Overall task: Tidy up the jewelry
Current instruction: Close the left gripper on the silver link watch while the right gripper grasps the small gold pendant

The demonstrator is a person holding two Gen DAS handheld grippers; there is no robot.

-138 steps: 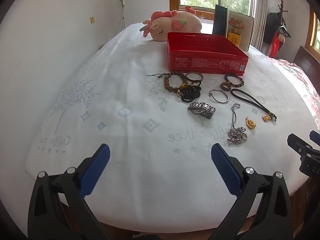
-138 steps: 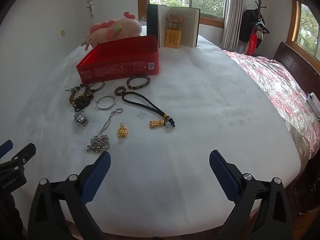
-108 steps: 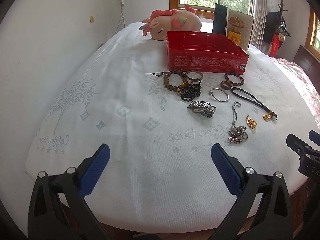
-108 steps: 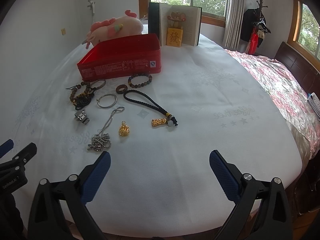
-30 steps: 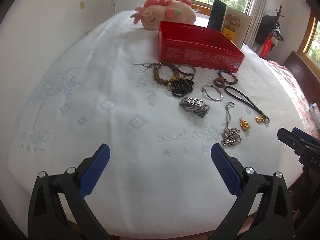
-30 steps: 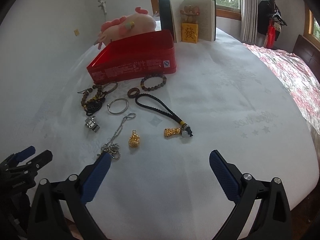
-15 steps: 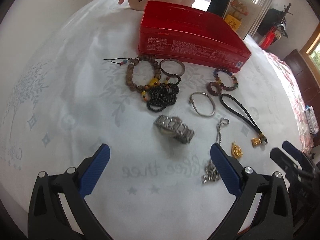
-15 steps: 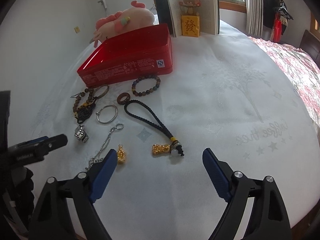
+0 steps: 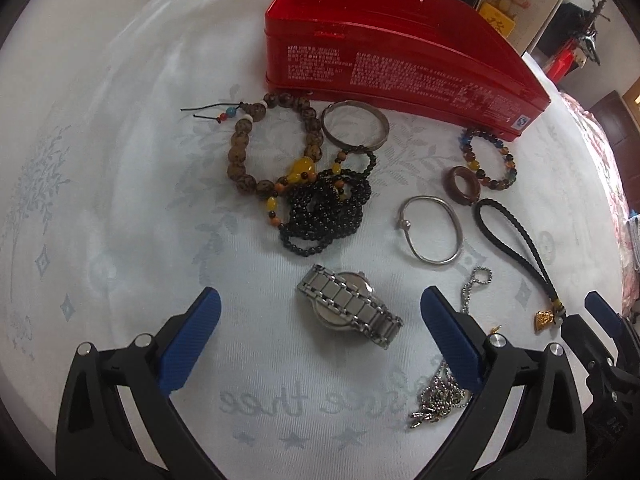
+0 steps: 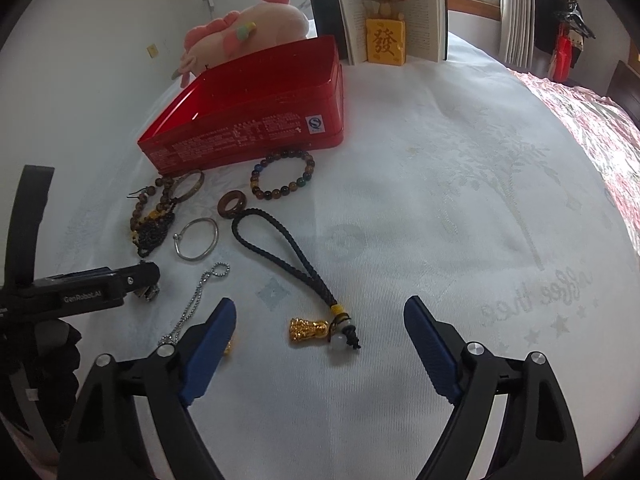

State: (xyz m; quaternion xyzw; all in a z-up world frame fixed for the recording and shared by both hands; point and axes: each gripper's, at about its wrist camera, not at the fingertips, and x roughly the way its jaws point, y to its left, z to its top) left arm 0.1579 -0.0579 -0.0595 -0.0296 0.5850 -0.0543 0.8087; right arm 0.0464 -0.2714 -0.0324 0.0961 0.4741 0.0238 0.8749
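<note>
Both tongs gape, holding nothing — left tongs point(image 9: 318, 330) straddle watch point(image 9: 349, 306), right tongs point(image 10: 320, 330) straddle charm point(image 10: 308, 329).

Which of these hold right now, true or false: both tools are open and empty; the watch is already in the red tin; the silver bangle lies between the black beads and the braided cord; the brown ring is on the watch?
1. Left tool and right tool are open and empty. True.
2. The watch is in the red tin. False: it lies on the white cover, between the left tool's fingers.
3. The silver bangle lies between the black beads and the braided cord. True.
4. The brown ring is on the watch. False: it lies apart, beside the multicoloured bracelet.
</note>
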